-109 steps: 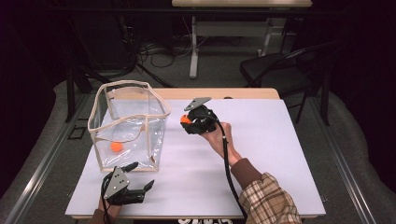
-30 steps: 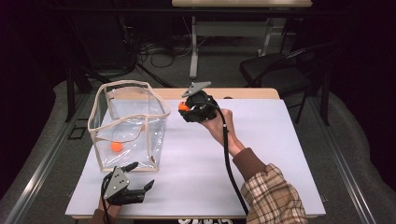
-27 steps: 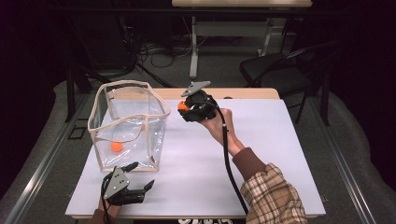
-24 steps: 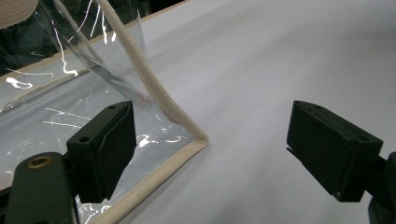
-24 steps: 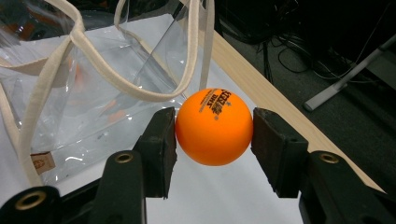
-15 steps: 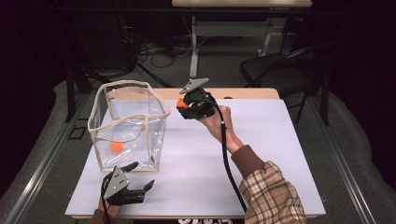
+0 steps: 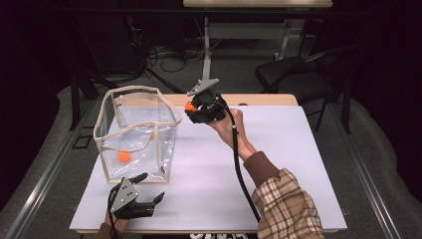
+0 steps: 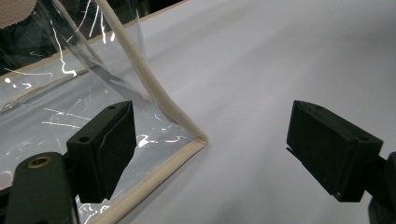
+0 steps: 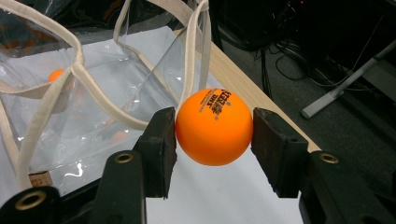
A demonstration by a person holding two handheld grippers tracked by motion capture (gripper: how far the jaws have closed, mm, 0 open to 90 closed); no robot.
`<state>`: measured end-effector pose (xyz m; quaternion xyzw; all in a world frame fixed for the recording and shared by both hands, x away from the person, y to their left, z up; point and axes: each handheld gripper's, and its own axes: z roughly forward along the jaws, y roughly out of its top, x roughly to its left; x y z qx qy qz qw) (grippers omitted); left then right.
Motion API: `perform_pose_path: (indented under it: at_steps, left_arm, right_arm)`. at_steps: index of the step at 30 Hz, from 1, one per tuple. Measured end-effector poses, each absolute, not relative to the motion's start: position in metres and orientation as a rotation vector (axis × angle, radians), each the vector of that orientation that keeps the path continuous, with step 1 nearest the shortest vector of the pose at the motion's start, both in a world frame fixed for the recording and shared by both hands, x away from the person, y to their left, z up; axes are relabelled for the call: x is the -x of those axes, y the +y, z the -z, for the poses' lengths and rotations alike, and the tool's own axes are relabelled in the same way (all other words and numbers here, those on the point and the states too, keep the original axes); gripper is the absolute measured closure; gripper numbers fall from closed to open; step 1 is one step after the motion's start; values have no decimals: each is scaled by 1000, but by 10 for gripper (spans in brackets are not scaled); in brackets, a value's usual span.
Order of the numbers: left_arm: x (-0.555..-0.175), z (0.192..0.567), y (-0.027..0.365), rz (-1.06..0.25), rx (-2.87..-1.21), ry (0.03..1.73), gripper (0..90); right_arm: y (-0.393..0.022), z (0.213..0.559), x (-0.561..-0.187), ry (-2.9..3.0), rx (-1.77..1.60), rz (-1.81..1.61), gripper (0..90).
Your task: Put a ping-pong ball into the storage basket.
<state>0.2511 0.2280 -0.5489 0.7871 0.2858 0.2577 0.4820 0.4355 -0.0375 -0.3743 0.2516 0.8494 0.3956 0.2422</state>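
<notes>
Right gripper (image 7: 191,106) is held above the far edge of the desk (image 7: 278,164), just beside the far right corner of the clear bag (image 7: 137,134), and its jaws are clamped on an orange ball (image 9: 214,126). Left gripper (image 8: 210,154) is rested near the near left corner of the desk, jaws apart and with nothing between them, close to the bag's near bottom corner. The bag is stood upright at the left side of the desk with its mouth open, and a second orange ball (image 7: 124,157) is seen on its bottom. The carrying step is judged to be in hand; next the ball should be brought over the cloth rim (image 9: 189,56) and released inside. Free room is wide on the right half of the desk, but the far edge is close, so a dropped ball could be lost there.
</notes>
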Motion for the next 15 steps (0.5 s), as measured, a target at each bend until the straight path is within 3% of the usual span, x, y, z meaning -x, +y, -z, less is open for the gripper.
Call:
perform_pose_path:
  at_steps: [15]
  left_arm:
    - [-251,549,228,-627,-1916,697,158]
  right_arm:
    - [-29,369,-438,2322,-674,-1090,504]
